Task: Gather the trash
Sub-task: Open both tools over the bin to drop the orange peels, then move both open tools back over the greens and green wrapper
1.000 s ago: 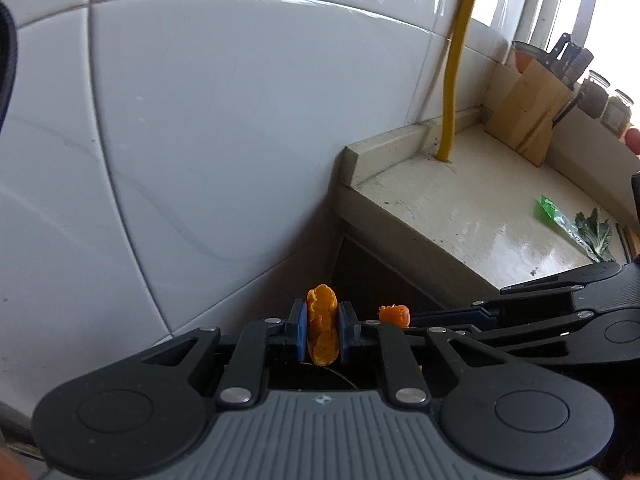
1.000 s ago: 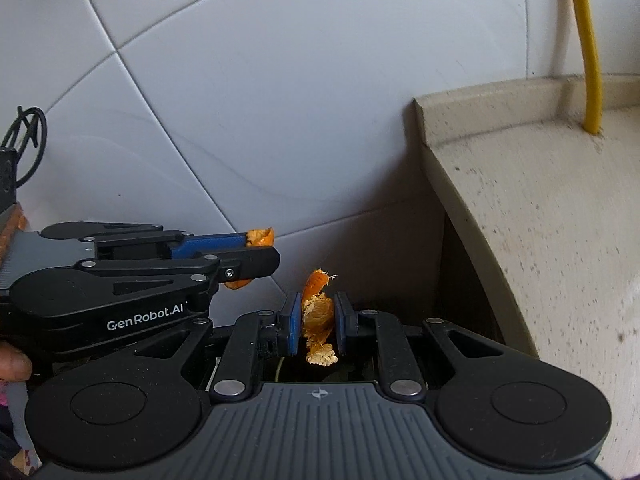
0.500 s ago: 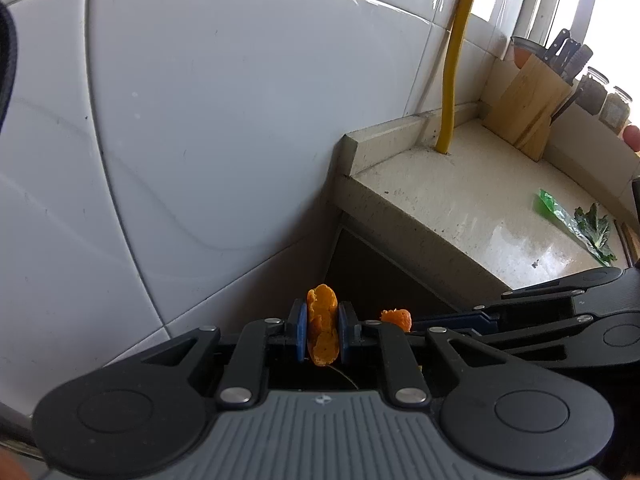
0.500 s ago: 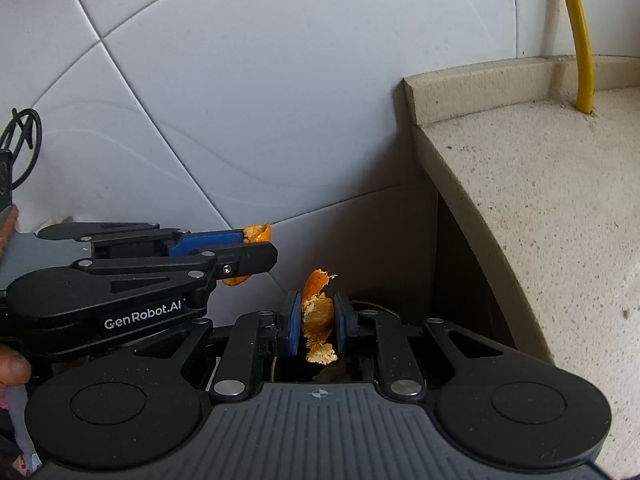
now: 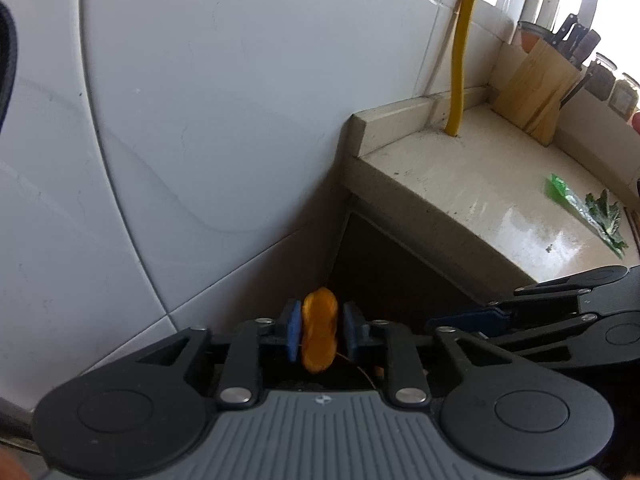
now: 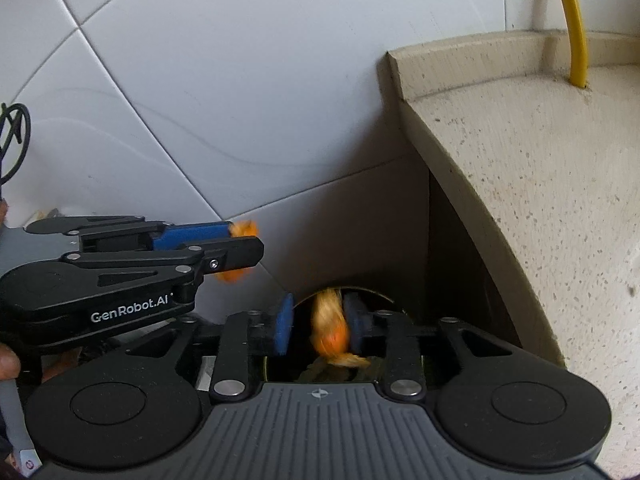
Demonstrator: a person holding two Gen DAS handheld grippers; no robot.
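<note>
Orange peel [image 6: 329, 330] is slipping blurred from the right claw [image 6: 318, 326], whose jaws have just parted over the round bin opening [image 6: 376, 294] beside the counter [image 6: 540, 184], so this piece looks discarded, while the left claw [image 5: 319, 334] stays clamped on its own peel [image 5: 319, 336].

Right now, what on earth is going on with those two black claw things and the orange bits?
A person is clearing trash with a hand-held gripper in each hand, beside a kitchen counter. The left gripper is clamped on a piece of orange peel. The right gripper has its jaws apart, and its own orange peel scrap, blurred, sits against one pad above a dark round opening, apparently a bin. That scrap looks to be dropping in.
</note>
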